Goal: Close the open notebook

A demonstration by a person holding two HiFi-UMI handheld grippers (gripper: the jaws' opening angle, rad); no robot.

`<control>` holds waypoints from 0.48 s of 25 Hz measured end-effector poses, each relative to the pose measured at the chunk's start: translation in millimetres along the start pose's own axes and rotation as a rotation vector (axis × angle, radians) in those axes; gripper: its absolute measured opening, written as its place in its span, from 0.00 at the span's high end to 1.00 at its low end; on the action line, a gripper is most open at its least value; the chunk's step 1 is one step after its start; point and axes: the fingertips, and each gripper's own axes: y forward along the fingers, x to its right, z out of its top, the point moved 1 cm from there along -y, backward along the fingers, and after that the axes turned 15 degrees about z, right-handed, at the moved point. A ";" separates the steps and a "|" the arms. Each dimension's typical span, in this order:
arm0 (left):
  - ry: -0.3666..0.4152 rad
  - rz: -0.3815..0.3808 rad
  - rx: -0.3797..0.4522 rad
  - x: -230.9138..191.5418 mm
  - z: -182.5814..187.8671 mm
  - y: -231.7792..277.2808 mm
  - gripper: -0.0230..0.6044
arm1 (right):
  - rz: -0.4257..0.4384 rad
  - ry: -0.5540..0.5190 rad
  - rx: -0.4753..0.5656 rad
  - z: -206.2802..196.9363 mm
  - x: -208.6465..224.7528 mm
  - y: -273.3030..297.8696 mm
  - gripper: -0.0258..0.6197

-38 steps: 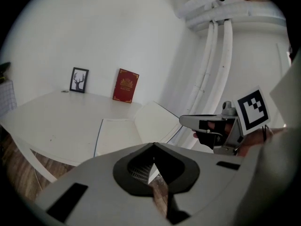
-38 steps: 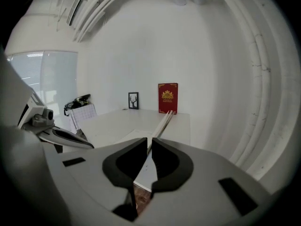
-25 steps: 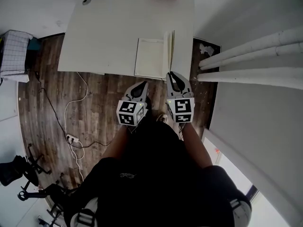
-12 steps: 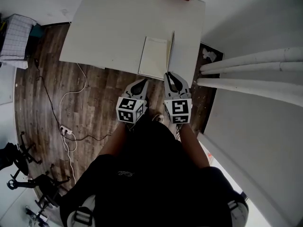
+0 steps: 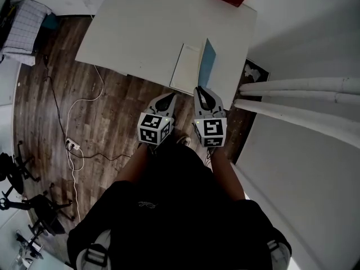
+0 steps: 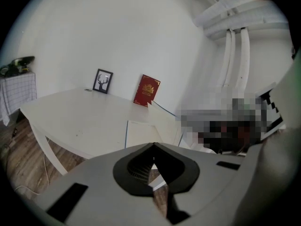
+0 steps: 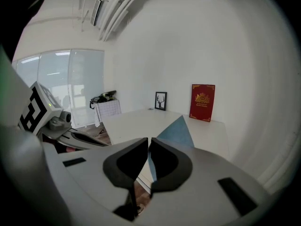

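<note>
Two sets of jaws closed: right gripper [image 5: 204, 90] nipping raised blue cover [image 5: 207, 61] of notebook [image 5: 187, 70], left gripper [image 5: 168, 99] empty. Mid-fold, seemingly; next, swing cover toward nine o'clock, then release.

A home-office room: white table [image 5: 140, 32], framed picture [image 6: 102, 81], wood floor [image 5: 107, 111], power strip [image 5: 70, 145].

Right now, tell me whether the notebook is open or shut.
Partly open: its left page lies flat on the table, while the blue cover stands raised, its near edge between the fingers of the right gripper.
</note>
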 end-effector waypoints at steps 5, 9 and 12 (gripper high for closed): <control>-0.013 0.022 -0.002 -12.0 -0.5 -0.1 0.96 | 0.031 0.017 -0.005 -1.0 -5.4 11.5 0.90; -0.037 0.039 -0.002 -21.4 0.3 0.7 0.96 | 0.057 0.012 -0.020 -0.1 -9.5 21.7 0.90; -0.056 0.053 -0.004 -28.0 -2.7 1.0 0.96 | 0.076 0.014 -0.033 -2.7 -12.7 29.0 0.90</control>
